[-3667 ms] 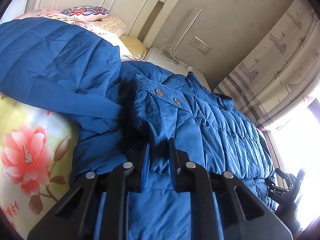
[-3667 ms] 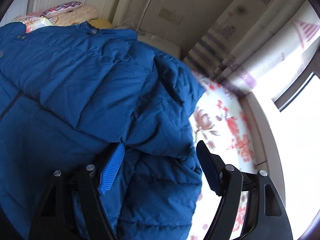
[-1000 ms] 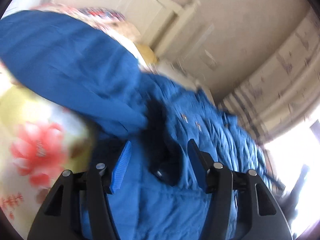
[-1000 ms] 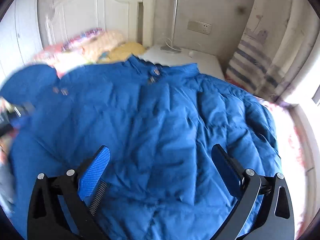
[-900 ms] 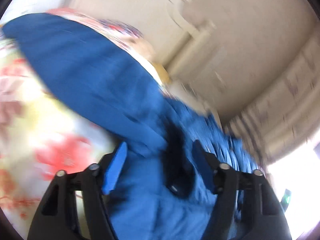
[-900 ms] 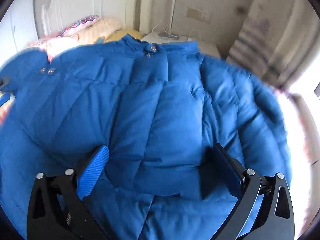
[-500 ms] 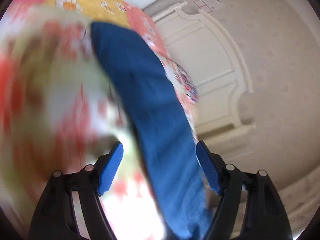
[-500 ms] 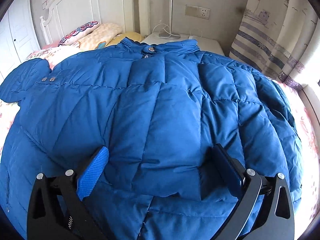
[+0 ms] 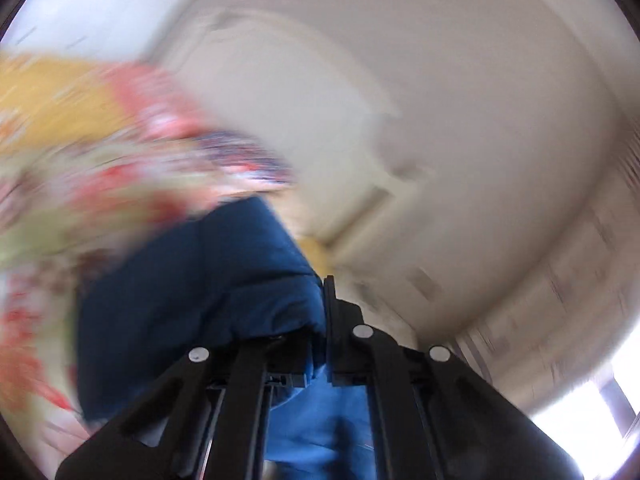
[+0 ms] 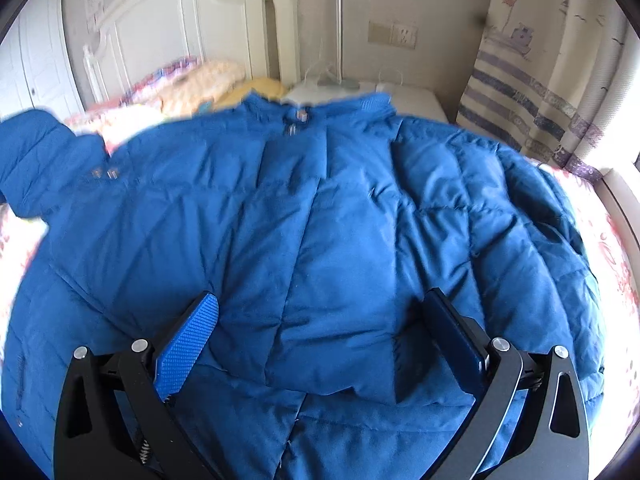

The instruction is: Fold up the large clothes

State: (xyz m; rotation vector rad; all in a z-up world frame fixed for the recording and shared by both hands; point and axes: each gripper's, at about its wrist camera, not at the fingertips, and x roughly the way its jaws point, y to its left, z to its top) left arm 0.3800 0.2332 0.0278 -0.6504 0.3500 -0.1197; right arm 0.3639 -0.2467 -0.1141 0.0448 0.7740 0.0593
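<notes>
Your left gripper [image 9: 316, 320] is clamped on the blue jacket's [image 10: 320, 240] sleeve [image 9: 200, 292], lifted to fold inward, while your right gripper [image 10: 320, 332] hovers wide apart above the jacket spread across the bed [image 10: 612, 248].

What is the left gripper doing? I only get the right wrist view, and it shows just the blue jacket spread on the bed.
Observer: The left gripper is shut on a blue jacket sleeve.
Operator: Is that view sharp?
Observer: No, its floral bedding is smeared with motion blur.
Operator: Can it see the right gripper?
Observer: No; only your view shows the right gripper, open above the jacket.
</notes>
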